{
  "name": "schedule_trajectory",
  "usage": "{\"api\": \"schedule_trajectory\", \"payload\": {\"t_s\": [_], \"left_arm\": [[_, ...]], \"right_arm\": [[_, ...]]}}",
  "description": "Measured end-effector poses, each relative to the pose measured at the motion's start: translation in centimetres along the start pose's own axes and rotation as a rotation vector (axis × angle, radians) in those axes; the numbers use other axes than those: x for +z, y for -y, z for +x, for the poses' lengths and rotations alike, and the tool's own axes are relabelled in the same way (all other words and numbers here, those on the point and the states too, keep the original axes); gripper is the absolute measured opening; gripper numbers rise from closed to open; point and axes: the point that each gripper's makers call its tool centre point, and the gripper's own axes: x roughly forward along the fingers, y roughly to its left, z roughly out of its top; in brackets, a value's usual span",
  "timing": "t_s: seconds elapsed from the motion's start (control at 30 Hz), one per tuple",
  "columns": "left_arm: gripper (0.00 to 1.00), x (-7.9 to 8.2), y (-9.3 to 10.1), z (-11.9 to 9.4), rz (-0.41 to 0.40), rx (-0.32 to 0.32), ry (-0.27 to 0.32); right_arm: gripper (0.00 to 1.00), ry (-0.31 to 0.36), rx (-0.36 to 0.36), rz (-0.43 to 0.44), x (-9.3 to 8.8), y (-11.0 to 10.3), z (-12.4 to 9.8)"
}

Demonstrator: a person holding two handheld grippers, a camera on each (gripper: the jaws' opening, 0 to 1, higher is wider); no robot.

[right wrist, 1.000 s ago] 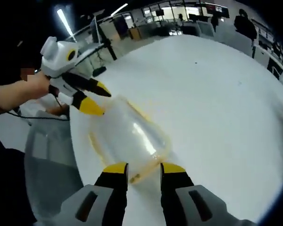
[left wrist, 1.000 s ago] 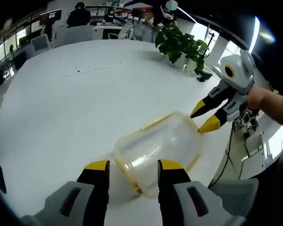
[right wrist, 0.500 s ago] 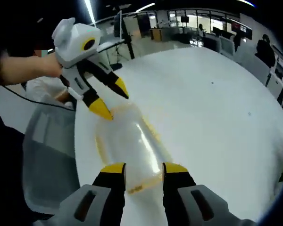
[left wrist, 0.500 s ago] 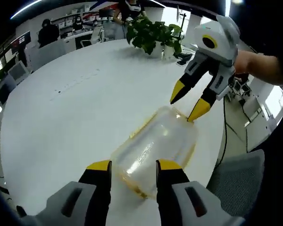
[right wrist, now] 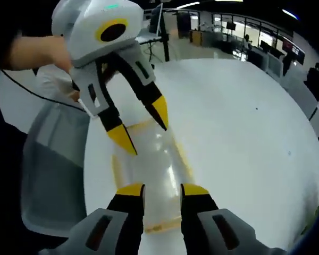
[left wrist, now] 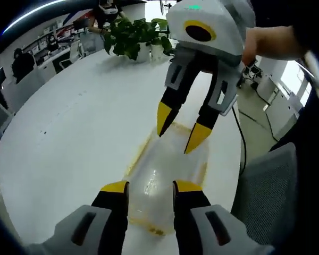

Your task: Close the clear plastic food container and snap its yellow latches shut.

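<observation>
- While the clear plastic food container (left wrist: 167,175) lies on the white table (left wrist: 69,133) near its edge, beside a grey chair (left wrist: 266,196), the two grippers face each other from its opposite ends.
- In the left gripper view, the left gripper (left wrist: 147,187) has its yellow-tipped jaws spread apart, one on each side of the container's near end, gripping nothing.
- From the top of that view, the right gripper (left wrist: 178,130) reaches down with jaws parted, its tips just over the container's far end; I cannot tell if they touch it.
- In the right gripper view, the container (right wrist: 149,164) runs lengthwise between the right gripper (right wrist: 162,189) at the bottom and the left gripper (right wrist: 143,127) above.
- Yellow trim (right wrist: 117,170) runs along the container's rim; whether the latches are snapped cannot be told.
- A potted plant (left wrist: 130,37) stands at the table's far edge.
</observation>
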Motion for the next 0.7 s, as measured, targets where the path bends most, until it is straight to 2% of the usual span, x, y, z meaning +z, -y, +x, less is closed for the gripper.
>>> {"api": "schedule_trajectory", "payload": {"t_s": [0.23,0.5,0.7], "left_arm": [[0.32,0.0,1.4,0.9,0.104,-0.049,-0.025],[0.31,0.1,1.8,1.3,0.129,-0.077,-0.029],[0.32,-0.7,2.3,1.6,0.162,-0.098,-0.072]], "right_arm": [[0.25,-0.015,0.013,-0.033,0.5,0.0,0.7],[0.22,-0.017,-0.002,-0.056,1.2,0.6,1.1],[0.22,-0.023,0.006,-0.062,1.3,0.7,1.5]]}}
